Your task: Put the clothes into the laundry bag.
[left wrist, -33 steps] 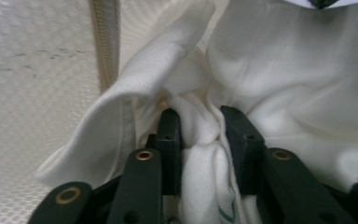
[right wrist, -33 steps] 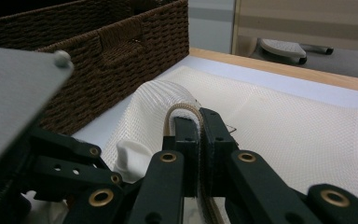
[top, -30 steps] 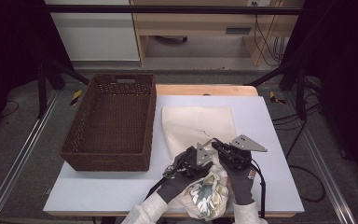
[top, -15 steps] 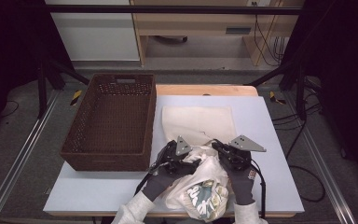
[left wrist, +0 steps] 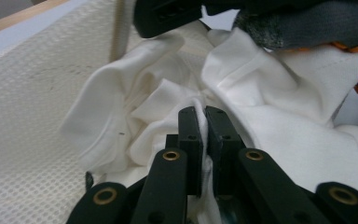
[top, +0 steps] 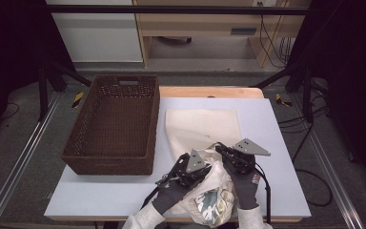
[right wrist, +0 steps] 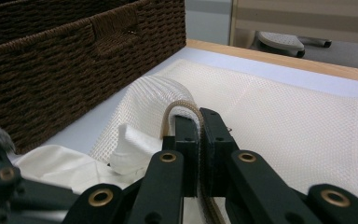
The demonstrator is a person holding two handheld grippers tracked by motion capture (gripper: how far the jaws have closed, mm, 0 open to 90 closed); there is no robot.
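Note:
A cream mesh bag [top: 202,128] lies flat on the table, right of the basket. A crumpled white garment with a teal print [top: 210,202] sits at the bag's near end. In the left gripper view, my left gripper [left wrist: 204,113] is shut on a fold of the white garment [left wrist: 270,107], over the mesh bag [left wrist: 28,116]. In the right gripper view, my right gripper [right wrist: 199,115] is shut on the bag's tan-corded rim [right wrist: 179,105] and holds it lifted off the mesh [right wrist: 284,121]. In the high view, the left gripper [top: 208,166] and right gripper [top: 220,148] are close together.
A dark brown wicker basket [top: 114,119] stands on the left half of the white table [top: 276,133], close beside the bag; its wall [right wrist: 74,56] is left of my right gripper. A wooden strip runs along the table's far edge.
My left gripper swung left with the garment, then came back right toward the right gripper and the bag's lifted rim. The right gripper has stayed nearly still.

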